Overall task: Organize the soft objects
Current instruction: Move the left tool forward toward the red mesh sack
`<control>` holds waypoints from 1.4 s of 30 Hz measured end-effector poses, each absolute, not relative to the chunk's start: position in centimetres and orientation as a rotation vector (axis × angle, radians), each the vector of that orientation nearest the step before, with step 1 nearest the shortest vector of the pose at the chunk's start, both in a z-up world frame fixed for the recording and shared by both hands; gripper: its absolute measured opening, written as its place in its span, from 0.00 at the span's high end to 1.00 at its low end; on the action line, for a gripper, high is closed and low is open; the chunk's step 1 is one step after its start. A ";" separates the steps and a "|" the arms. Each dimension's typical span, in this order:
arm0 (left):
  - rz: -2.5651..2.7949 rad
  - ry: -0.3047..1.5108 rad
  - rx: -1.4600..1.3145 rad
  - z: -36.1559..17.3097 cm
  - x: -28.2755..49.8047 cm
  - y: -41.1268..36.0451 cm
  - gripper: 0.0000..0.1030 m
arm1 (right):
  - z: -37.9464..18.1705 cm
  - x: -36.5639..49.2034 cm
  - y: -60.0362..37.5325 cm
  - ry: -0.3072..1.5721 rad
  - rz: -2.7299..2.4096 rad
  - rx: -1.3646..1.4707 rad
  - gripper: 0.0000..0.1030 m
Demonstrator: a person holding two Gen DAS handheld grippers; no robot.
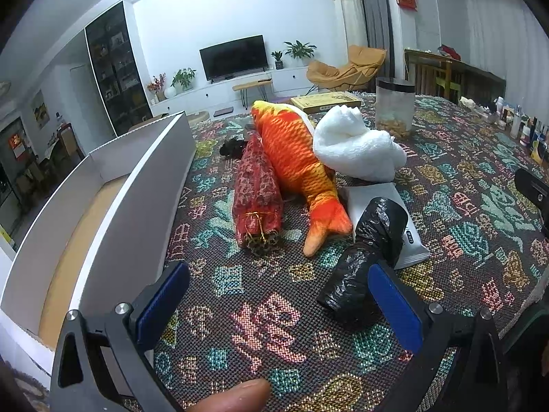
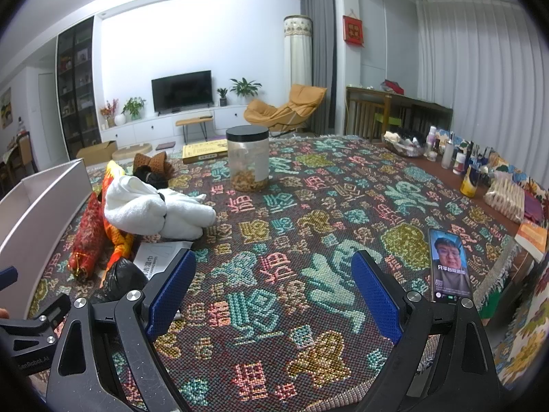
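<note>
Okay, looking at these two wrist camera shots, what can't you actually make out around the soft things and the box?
- Floor of the white box: both views, hidden by its own walls.
- White packet: left wrist view, mostly covered by the black plastic bag; print too small.
- Dark item behind the red mesh bundle: too small to identify.
- Fish plush: right wrist view, largely behind the white towel.
- Jar contents: blurred.

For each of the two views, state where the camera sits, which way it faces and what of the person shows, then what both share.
Left wrist: on the open left hand-held gripper, facing the plush fish, red mesh bundle, black bag roll and grey box; a fingertip shows.
Right wrist: on the open right hand-held gripper, facing patterned cloth, jar and phone.
Shared: white towel, fish, jar, television.
</note>
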State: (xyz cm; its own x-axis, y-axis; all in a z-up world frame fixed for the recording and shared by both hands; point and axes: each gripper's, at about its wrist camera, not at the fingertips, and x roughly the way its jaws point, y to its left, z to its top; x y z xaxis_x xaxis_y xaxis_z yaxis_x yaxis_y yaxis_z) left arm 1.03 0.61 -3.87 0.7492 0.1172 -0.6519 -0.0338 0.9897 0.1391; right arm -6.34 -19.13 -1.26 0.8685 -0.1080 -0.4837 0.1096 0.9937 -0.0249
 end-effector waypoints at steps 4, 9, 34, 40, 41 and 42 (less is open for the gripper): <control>0.087 0.732 0.111 -4.2 1.2 0.9 0.00 | -1.2 -6.3 -19.2 0.506 -0.114 0.004 0.09; 0.089 0.761 0.094 -4.9 1.5 1.4 0.00 | -1.3 -6.3 -19.1 0.507 -0.114 0.004 0.09; 0.093 0.865 -0.012 -7.6 3.3 3.9 0.00 | -1.5 -6.3 -18.8 0.512 -0.112 0.010 0.09; 0.092 0.877 -0.043 -7.9 3.6 4.6 0.00 | -1.6 -6.3 -18.6 0.514 -0.111 0.014 0.09; 0.091 0.877 -0.044 -7.9 3.6 4.7 0.00 | -1.6 -6.3 -18.6 0.515 -0.111 0.014 0.09; 0.091 0.878 -0.043 -8.0 3.6 4.7 0.00 | -1.7 -6.4 -18.4 0.515 -0.111 0.015 0.09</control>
